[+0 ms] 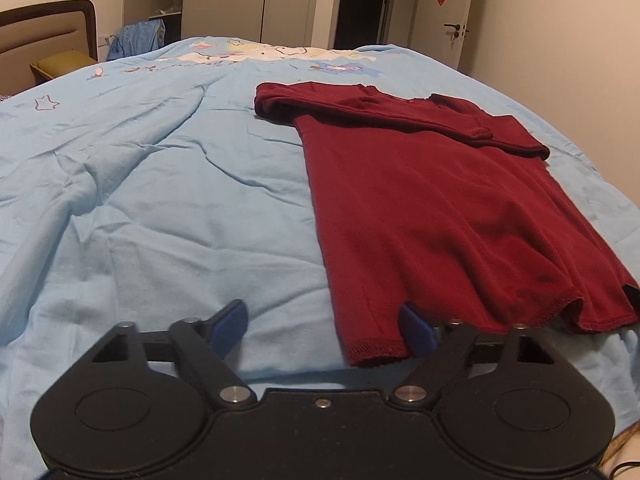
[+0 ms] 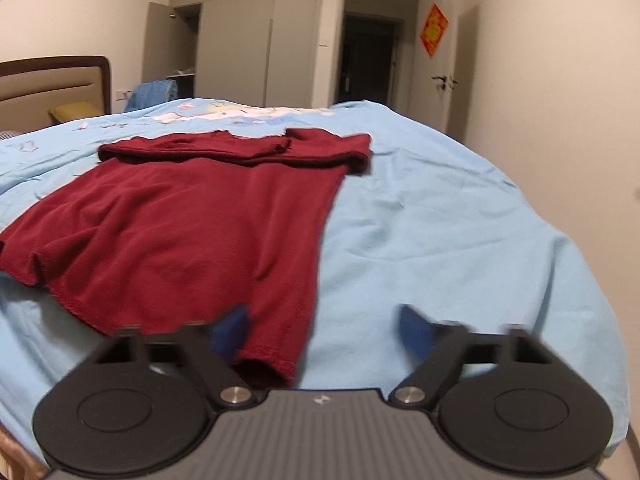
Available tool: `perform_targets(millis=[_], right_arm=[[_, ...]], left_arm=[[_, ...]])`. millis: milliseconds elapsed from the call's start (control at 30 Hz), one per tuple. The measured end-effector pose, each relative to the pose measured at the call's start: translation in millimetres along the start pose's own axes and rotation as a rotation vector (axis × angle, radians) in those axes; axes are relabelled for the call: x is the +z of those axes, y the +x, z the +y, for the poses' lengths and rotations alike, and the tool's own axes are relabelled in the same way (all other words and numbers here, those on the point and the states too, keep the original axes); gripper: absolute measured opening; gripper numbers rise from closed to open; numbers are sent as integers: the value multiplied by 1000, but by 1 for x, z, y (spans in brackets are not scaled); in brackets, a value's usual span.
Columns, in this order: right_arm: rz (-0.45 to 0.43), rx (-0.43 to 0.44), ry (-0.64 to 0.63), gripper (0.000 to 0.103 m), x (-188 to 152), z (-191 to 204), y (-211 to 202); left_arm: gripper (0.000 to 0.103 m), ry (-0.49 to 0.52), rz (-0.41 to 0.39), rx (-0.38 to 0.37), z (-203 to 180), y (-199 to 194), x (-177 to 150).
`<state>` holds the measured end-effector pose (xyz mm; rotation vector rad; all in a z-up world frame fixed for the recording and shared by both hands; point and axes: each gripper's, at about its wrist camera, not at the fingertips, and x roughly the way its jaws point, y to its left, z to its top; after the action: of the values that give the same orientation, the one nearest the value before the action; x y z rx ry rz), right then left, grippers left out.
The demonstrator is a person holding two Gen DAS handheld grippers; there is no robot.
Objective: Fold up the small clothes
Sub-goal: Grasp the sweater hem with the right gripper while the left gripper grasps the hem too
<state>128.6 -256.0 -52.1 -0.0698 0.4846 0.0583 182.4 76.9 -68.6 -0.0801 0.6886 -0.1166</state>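
Red shirt (image 1: 420, 208) flat near bed (image 1: 160, 220) front edge, sleeves already folded across top. Both tools spread at hem corners: left tool (image 1: 326, 328), right tool (image 2: 324, 332). Bottom-up fold left.

The dark red shirt (image 1: 420, 208) looked like soft, matt knit cloth; the light blue bedspread (image 1: 160, 200) was creased, matt cotton-like fabric.

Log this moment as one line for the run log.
stage: pre-grasp | left gripper: open at hem corner | right gripper: open at other corner | red shirt: flat on blue bedspread, sleeves folded in
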Motion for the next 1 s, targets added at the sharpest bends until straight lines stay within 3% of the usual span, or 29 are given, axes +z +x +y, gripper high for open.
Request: perform_targets(millis=[100, 133, 167, 267, 500, 700, 767, 800, 900, 1000], right_arm=[[27, 45, -22, 28, 0, 5, -3], [35, 63, -15, 18, 0, 6, -4], [40, 72, -15, 15, 0, 7, -6], [24, 66, -27, 7, 5, 3, -13], [-45, -14, -75, 6, 20, -17, -33], [26, -9, -114, 7, 7, -5, -15], [25, -11, -128, 10, 4, -3, -16], [20, -5, -136, 15, 3, -3, -18], [1, 9, -175, 58, 2, -1, -22], [-36, 34, -236, 70, 3, 6, -31]], left_arm=[[49, -26, 10, -44, -2, -3, 0], [36, -35, 14, -62, -3, -3, 1], [19, -47, 21, -87, -3, -3, 1], [6, -69, 12, -76, -5, -7, 3], [5, -95, -57, -18, -4, -34, 14], [6, -74, -9, -9, -5, -21, 7], [13, -56, -4, -4, -7, -20, 5], [15, -48, -3, -4, -7, -20, 4], [35, -33, 0, 8, -9, -20, 5], [61, -13, -16, 15, -15, -23, 6]])
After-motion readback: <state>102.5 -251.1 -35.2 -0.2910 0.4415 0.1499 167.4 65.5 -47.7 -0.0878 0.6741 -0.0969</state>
